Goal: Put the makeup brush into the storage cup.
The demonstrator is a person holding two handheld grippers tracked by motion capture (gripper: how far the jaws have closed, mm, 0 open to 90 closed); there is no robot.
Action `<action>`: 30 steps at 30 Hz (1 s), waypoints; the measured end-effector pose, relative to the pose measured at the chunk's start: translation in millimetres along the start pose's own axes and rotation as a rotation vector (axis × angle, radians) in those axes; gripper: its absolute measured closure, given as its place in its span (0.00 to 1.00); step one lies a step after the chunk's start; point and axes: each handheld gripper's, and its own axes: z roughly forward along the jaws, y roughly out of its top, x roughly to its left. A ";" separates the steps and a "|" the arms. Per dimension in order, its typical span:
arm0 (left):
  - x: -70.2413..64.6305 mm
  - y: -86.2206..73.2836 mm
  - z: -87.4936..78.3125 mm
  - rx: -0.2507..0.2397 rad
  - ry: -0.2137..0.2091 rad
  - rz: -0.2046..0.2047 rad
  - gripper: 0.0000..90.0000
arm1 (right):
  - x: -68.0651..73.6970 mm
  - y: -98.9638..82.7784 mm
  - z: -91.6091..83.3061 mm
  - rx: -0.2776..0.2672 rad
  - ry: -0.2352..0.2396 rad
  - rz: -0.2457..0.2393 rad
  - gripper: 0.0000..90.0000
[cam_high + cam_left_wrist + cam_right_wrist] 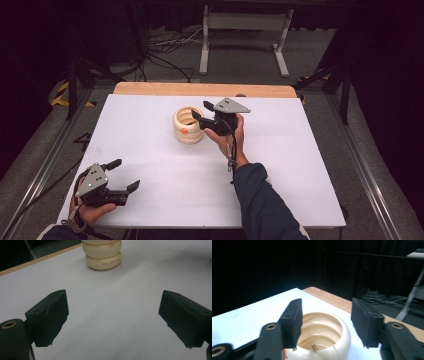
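Fingers (292, 320) of my right gripper (200, 112) stand apart, empty, over the cream ribbed pot (188, 125) mid-table, left gripper (124, 175) wide open near the front edge; pot looks rigid, glossy, probably slippery and breakable, so I'd pinch the rim wall.

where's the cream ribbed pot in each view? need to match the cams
High view: cream ribbed pot at table centre, just left of the right gripper.
Left gripper view: top centre, cut off by the upper edge.
Right gripper view: bottom centre, open mouth under the jaws.
Shared landmark: wooden table edge behind the pot.
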 end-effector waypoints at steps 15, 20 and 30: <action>-2.3 1.0 1.3 0.004 0.006 0.003 0.11 | -6.7 7.8 -41.7 -0.007 -0.063 -0.056 0.29; -2.3 1.2 1.3 0.003 0.007 0.003 0.11 | -8.0 8.3 -51.5 0.009 -0.080 -0.087 0.25; -2.2 1.4 0.7 0.006 0.009 0.003 0.11 | -9.2 7.6 -61.3 0.035 -0.128 -0.130 0.15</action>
